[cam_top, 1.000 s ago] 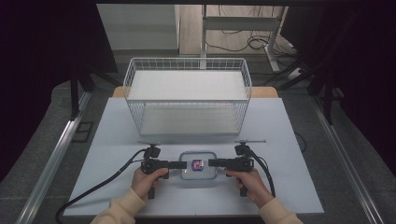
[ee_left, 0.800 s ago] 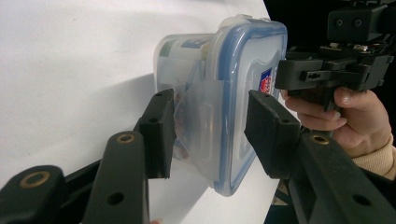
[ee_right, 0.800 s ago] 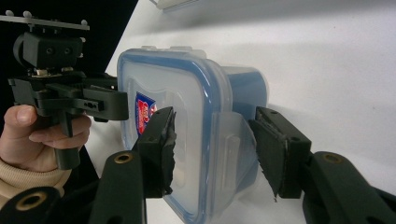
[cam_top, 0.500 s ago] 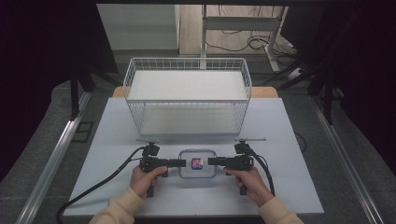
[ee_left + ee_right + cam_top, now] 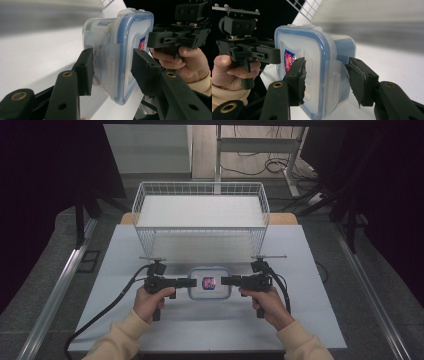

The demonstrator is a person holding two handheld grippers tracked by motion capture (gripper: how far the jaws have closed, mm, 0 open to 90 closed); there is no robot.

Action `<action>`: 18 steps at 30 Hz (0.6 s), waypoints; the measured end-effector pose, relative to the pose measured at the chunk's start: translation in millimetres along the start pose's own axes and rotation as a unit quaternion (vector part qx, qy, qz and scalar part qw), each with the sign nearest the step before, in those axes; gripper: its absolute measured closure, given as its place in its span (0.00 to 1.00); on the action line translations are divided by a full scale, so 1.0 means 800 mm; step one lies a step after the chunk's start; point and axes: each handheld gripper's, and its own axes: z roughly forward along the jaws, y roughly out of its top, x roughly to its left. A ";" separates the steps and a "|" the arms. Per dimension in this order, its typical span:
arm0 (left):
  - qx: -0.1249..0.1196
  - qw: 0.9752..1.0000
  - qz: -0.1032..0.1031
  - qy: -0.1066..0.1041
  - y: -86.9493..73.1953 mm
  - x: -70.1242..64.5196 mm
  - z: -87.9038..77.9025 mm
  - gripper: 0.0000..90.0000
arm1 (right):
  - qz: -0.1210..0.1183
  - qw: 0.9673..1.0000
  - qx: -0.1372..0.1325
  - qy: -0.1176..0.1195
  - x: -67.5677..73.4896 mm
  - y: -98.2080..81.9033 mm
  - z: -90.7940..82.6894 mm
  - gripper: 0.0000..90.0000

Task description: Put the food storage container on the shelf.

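Lifted a little higher off the white table point(image 5: 125, 320) than before: clear plastic box with blue-rimmed lid point(image 5: 209, 283), clamped between left gripper point(image 5: 192, 282) and right gripper point(image 5: 225, 281).

No text can be read. The box point(image 5: 312, 72) carries a red and blue label point(image 5: 290, 60) on its lid, just beside the left gripper's point(image 5: 277, 55) jaw tips; its lettering is too small to make out.
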 end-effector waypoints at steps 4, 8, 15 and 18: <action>-0.014 1.000 0.011 0.000 0.019 -0.009 -0.013 0.60 | -0.011 1.000 -0.008 0.000 0.013 0.020 -0.004 0.55; -0.031 0.999 0.019 -0.006 0.037 -0.017 -0.026 0.60 | -0.031 0.999 -0.019 -0.004 0.030 0.044 -0.010 0.55; -0.047 0.998 0.034 -0.004 0.071 -0.032 -0.041 0.60 | -0.047 0.998 -0.029 -0.003 0.047 0.082 -0.019 0.55; -0.053 0.998 0.038 -0.007 0.085 -0.037 -0.048 0.60 | -0.053 0.998 -0.033 0.000 0.052 0.096 -0.022 0.55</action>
